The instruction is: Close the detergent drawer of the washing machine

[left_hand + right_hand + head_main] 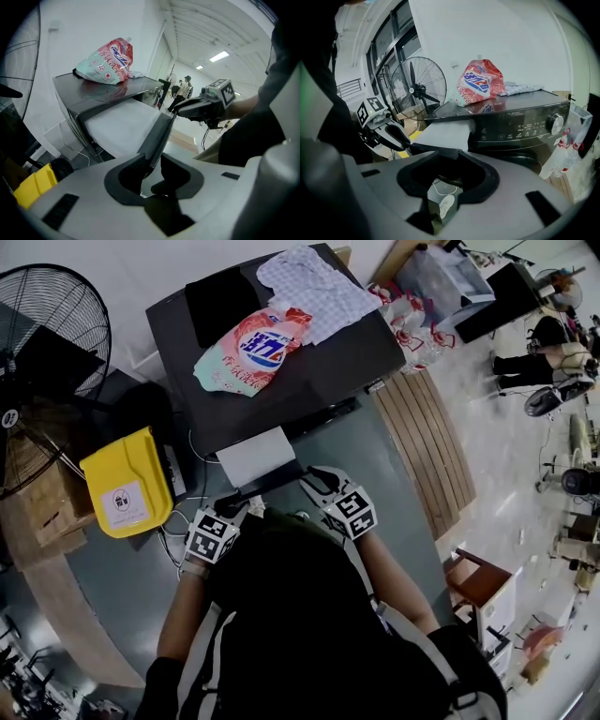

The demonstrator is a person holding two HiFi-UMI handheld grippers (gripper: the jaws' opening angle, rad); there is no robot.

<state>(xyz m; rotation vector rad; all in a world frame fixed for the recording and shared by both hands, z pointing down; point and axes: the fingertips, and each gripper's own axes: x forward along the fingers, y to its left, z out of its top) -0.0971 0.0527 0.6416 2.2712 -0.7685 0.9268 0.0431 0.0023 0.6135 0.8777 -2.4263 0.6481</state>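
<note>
The dark washing machine [323, 371] has its detergent drawer [255, 456] pulled far out, white on top with a dark front panel [274, 480]. My left gripper [246, 505] is at the panel's left end and my right gripper [314, 482] at its right end. In the left gripper view the panel [159, 133] runs down between the jaws of the left gripper [154, 166], which is shut on it. In the right gripper view the panel's end [436, 151] lies at the jaw tips of the right gripper [440, 157], which grips it too.
A pink detergent bag [253, 350] and a patterned cloth [314, 282] lie on the machine's top. A yellow container [127, 486] and a standing fan [47, 343] are to the left. A wooden slatted platform [427, 442] lies to the right. The control dial [555, 123] is on the machine's front.
</note>
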